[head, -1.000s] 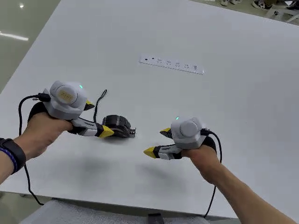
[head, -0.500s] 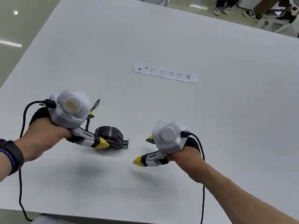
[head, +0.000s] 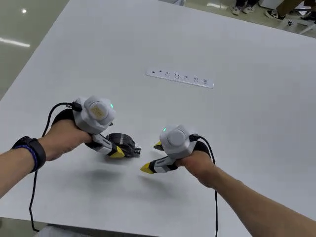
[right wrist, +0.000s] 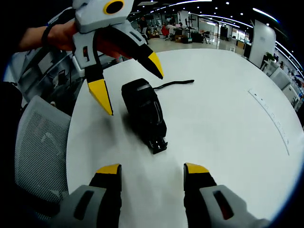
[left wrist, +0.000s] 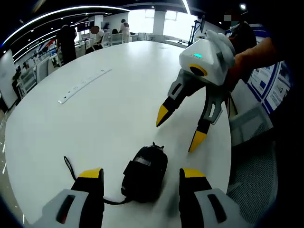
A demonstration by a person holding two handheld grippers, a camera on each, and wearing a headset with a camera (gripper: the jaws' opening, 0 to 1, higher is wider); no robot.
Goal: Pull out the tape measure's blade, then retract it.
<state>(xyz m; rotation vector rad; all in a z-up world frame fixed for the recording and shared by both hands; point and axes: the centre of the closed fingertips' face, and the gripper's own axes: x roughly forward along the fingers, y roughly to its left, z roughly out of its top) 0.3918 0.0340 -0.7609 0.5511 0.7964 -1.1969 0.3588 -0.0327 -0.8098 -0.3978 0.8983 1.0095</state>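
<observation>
Tape measure [right wrist: 144, 113] lies on the worktop [head: 237, 108], well on the person's side of the power strip [head: 180, 78]. Left gripper [left wrist: 141, 173] straddles its case, jaws apart; right gripper [right wrist: 152, 168], likewise apart, faces the end hook [right wrist: 158, 145]. Case looks hard and dense: clamp its flat sides, then draw the springy blade by that hook.

left tool [left wrist: 141, 173]: jaws apart, low, aimed right | right tool [right wrist: 152, 168]: jaws apart, aimed left | tips near, not touching
</observation>
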